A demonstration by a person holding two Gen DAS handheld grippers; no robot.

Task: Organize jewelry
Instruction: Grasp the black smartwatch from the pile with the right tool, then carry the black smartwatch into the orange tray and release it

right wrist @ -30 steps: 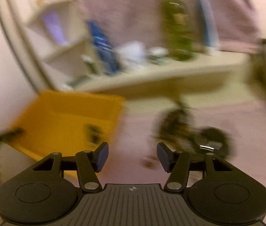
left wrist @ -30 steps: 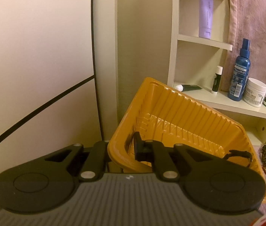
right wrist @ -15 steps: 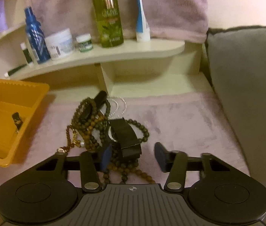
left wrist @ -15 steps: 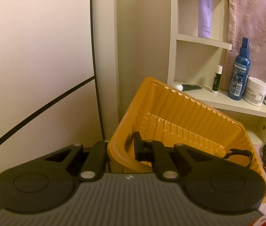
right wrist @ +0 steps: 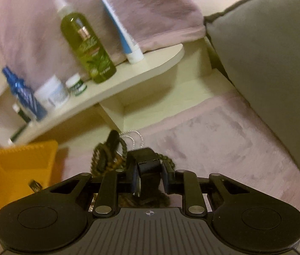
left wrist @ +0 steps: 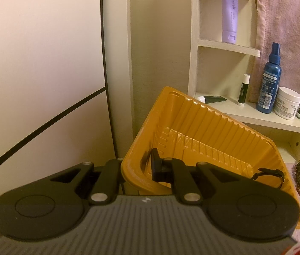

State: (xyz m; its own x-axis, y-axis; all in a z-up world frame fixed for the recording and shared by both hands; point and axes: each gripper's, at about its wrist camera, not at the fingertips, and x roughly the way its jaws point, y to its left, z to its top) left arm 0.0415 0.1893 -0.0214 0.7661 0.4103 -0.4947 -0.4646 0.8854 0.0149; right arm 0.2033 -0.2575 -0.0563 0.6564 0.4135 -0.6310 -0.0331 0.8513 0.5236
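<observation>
One dark piece (left wrist: 269,173) was already seen lying in the orange tray (left wrist: 203,123), while most of the jewelry, a tangled bead pile (right wrist: 105,157), was left on the pink cloth (right wrist: 213,131) beside it. The tray's rim was held clamped by the left tool (left wrist: 137,170). The right tool (right wrist: 150,176) was being closed around a black strap (right wrist: 147,159); that grasp was shown only in the right wrist view, the tray's ribbed interior only in the left.
</observation>
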